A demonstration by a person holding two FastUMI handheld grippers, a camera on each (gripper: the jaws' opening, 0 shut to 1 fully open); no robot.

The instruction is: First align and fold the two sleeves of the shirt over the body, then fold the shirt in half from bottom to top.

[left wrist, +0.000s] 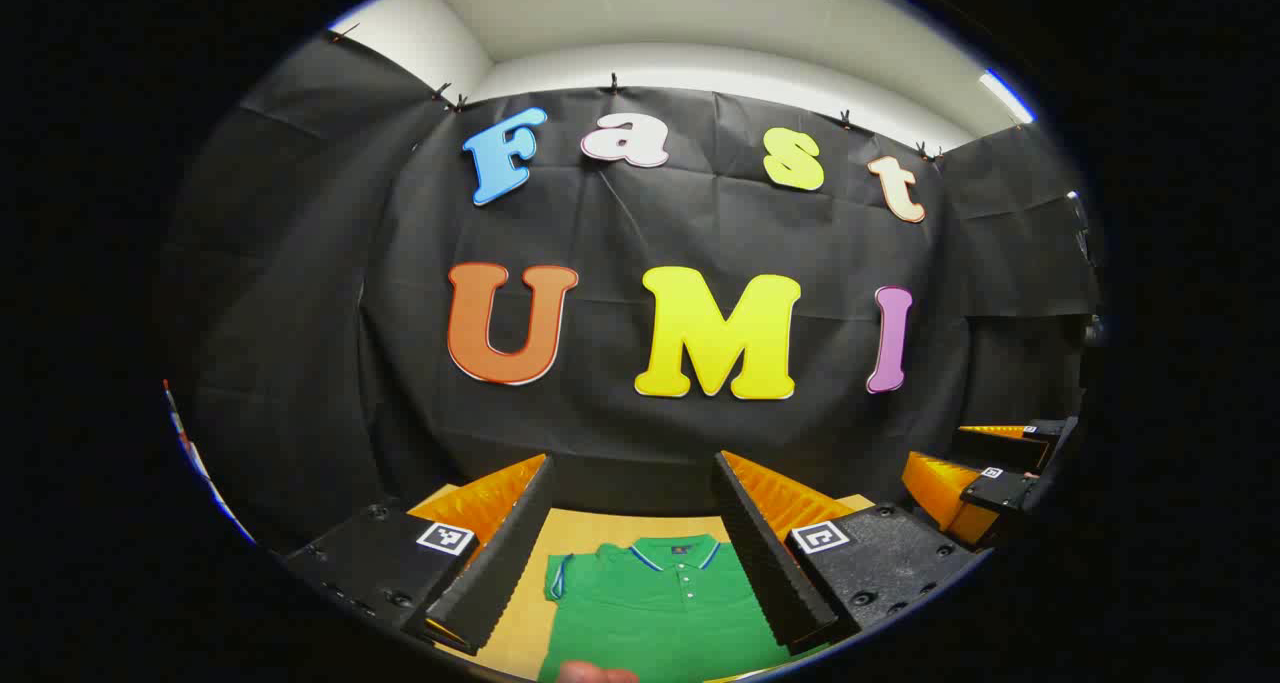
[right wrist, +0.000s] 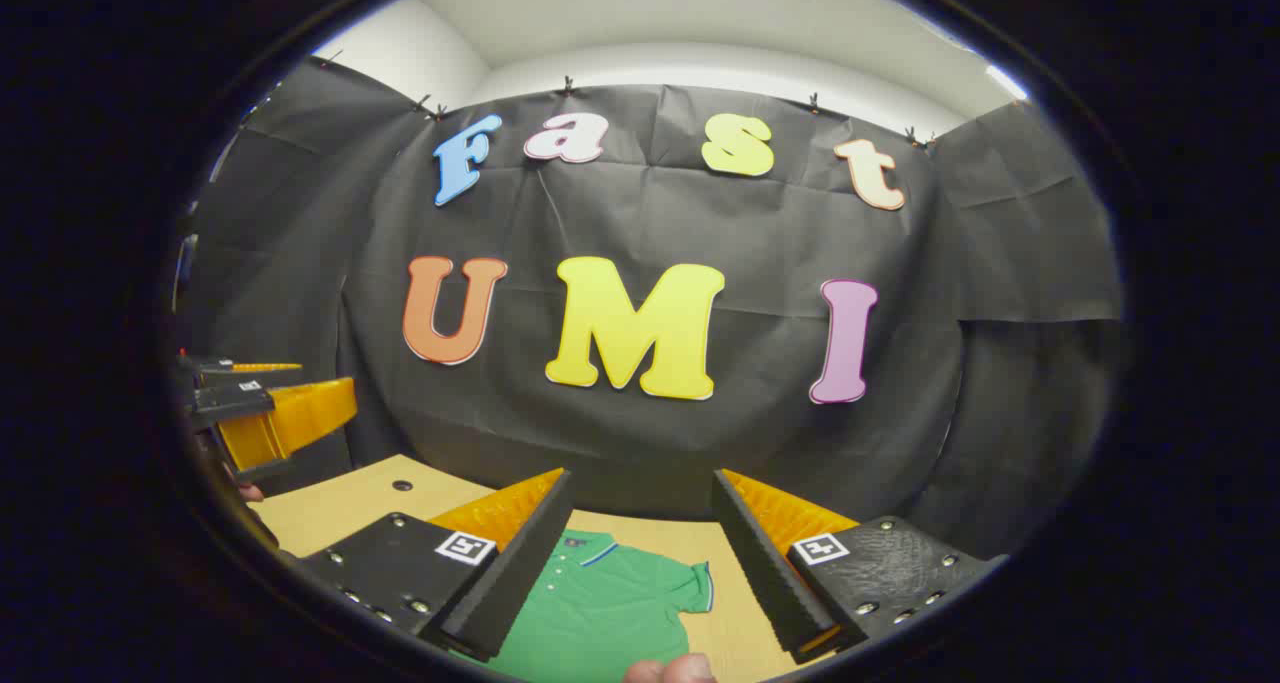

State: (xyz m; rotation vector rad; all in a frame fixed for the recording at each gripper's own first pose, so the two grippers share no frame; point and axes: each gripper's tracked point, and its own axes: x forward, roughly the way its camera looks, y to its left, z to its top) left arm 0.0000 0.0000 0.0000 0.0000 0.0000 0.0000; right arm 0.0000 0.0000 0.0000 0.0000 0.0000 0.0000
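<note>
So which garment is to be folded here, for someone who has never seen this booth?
Start at the light wooden table below the black cloth wall. Lying flat on it is a green polo shirt, short sleeves spread out. Its collar, trimmed with blue and white stripes, and its buttoned placket mark it out.

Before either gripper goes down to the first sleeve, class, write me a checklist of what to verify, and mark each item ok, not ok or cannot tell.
1. Green polo shirt lies front up on the wooden table, collar toward the booth wall: ok.
2. Left gripper is open, nothing between its fingers: ok.
3. Right gripper is open, nothing between its fingers: ok.
4. Both short sleeves spread out, not yet folded: the sleeve in the left gripper view and the sleeve in the right gripper view lie flat: ok.
5. Shirt hem flat and straight: cut off at the bottom of both views: cannot tell.
</note>
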